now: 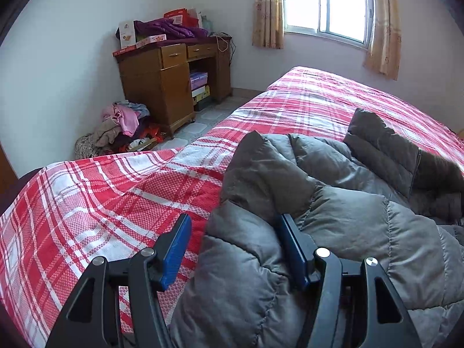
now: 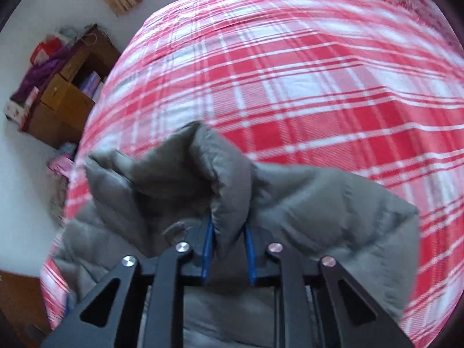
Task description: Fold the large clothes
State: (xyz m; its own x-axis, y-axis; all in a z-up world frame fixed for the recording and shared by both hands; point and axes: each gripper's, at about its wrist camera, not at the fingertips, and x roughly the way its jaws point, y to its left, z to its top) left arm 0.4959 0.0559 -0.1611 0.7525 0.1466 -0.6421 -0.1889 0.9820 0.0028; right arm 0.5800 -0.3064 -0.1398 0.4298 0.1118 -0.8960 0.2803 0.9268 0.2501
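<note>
Right wrist view: right gripper is pinching a jacket fold; left gripper gapes wide, jacket edge between its fingers.

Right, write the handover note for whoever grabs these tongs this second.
Left tongs: open, jaws wide, a puffy bulge of the grey down jacket between them; the right blue pad presses into the fabric, the left pad stands clear over the red plaid bedspread. Nothing gripped.
Right tongs: shut on a bunched fold of the jacket's edge, which stands up in a peak above the pads. The view is motion-blurred.
Jacket lies rumpled on the bed, near its edge.
Done: one edge gripped.
Left: close the left tongs on the jacket, then probably spread it flat and fold it; no neat fold shows yet.
</note>
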